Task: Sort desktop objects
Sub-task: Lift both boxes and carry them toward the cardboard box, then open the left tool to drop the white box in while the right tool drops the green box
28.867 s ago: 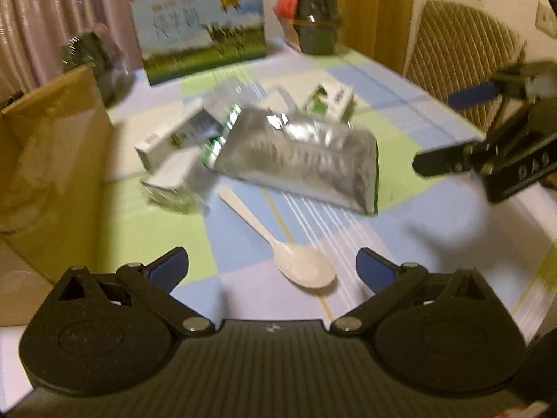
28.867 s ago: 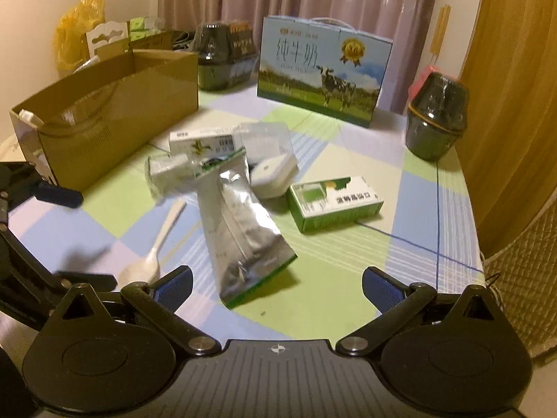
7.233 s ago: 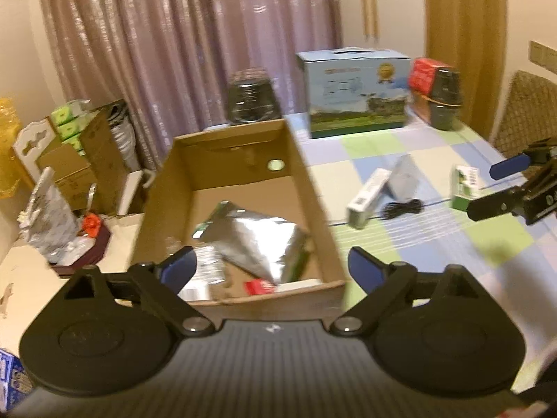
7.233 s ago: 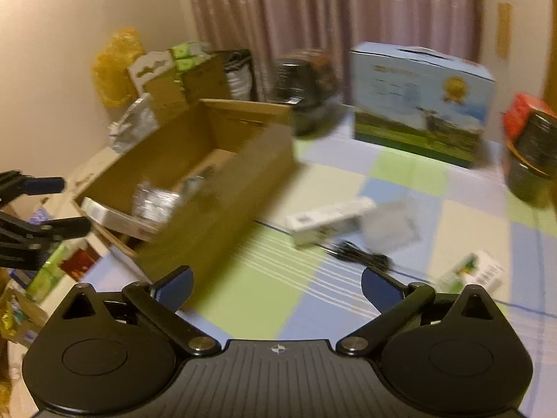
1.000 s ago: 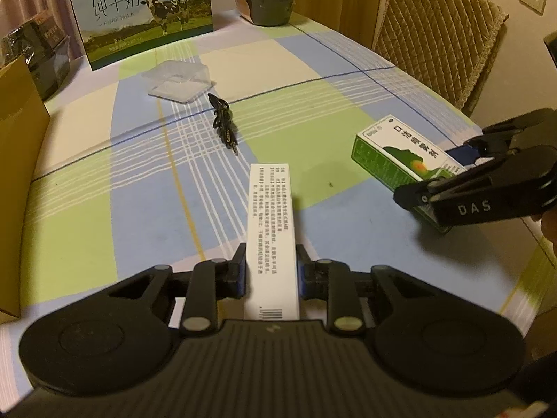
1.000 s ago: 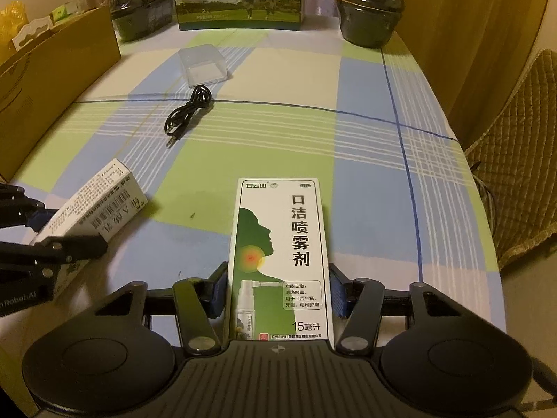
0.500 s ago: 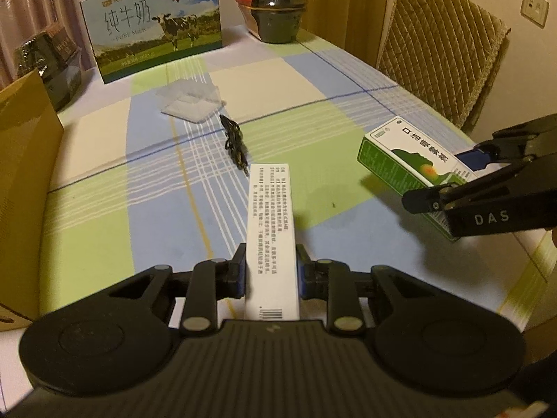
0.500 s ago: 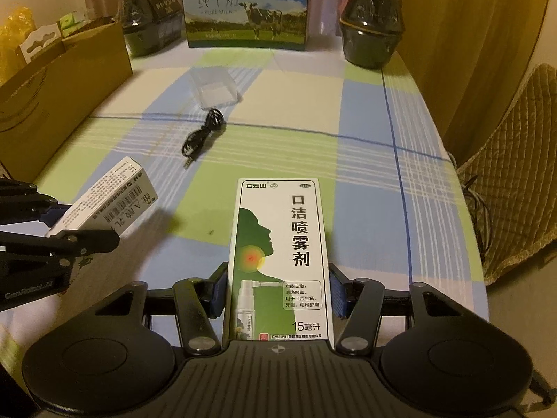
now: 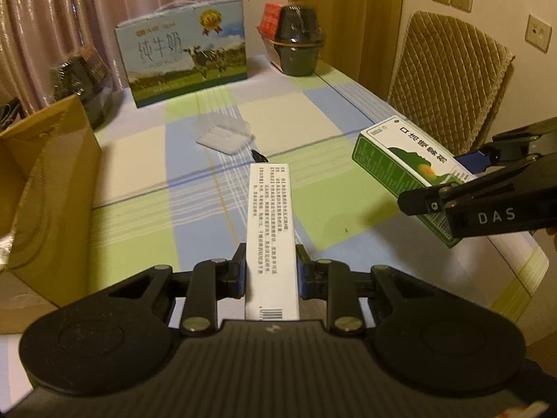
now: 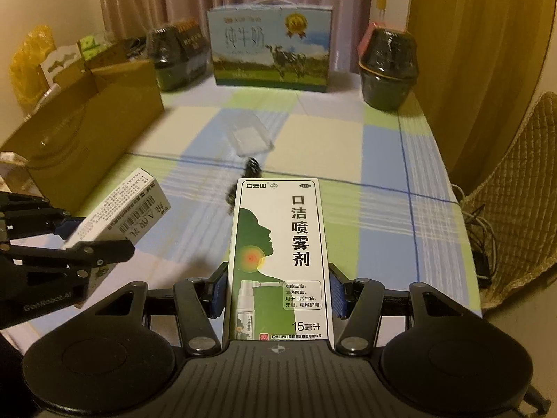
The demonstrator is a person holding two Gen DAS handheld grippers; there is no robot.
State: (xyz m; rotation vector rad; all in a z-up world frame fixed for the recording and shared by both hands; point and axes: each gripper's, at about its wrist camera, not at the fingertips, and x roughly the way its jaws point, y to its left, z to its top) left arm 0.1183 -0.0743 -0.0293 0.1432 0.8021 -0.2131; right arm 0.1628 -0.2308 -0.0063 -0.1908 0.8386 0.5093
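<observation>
My left gripper (image 9: 271,275) is shut on a long white box (image 9: 269,230) with small print, held above the checked tablecloth. My right gripper (image 10: 278,292) is shut on a green and white spray box (image 10: 278,254). Each gripper shows in the other's view: the right one (image 9: 463,181) at the right with the spray box (image 9: 400,160), the left one (image 10: 59,237) at the left with the white box (image 10: 122,209). On the cloth beyond lie a clear plastic case (image 10: 249,137) and a black cable (image 10: 250,169), partly hidden by the boxes.
An open cardboard box (image 9: 45,181) (image 10: 87,139) stands at the table's left edge. At the far end stand a milk carton case (image 10: 271,48) and dark wrapped pots (image 10: 388,69). A quilted chair (image 9: 449,80) is beside the right edge.
Both grippers have risen off the table with their boxes still held. The view now takes in more of the far end of the table and the cardboard box.
</observation>
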